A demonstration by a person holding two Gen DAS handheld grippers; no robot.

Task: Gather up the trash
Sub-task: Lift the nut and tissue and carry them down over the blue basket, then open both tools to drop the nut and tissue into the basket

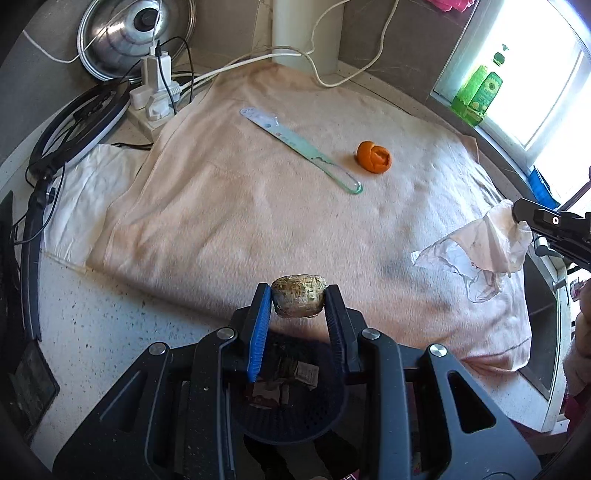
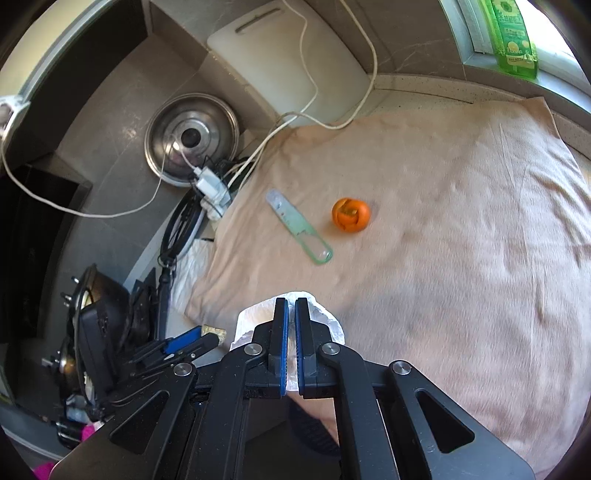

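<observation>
My left gripper [image 1: 298, 300] is shut on a brownish crumpled lump of trash [image 1: 298, 301], held above a dark mesh bin [image 1: 295, 417] with scraps in it. My right gripper [image 2: 291, 314] is shut on a crumpled white tissue or plastic wrapper [image 2: 325, 317]; the wrapper also shows in the left wrist view [image 1: 480, 251], held at the right over the towel. An orange peel [image 1: 373, 156] [image 2: 351, 215] and a long pale green plastic package [image 1: 299, 147] [image 2: 299, 226] lie on the pink towel [image 1: 258, 206] [image 2: 461, 240].
A power strip with plugs and white cables [image 1: 157, 92] [image 2: 212, 186] and a steel pot lid [image 1: 136, 33] [image 2: 192, 138] sit at the back left. A green bottle [image 1: 480, 92] [image 2: 513, 37] stands on the window sill. A black ring light [image 1: 74, 125] lies left of the towel.
</observation>
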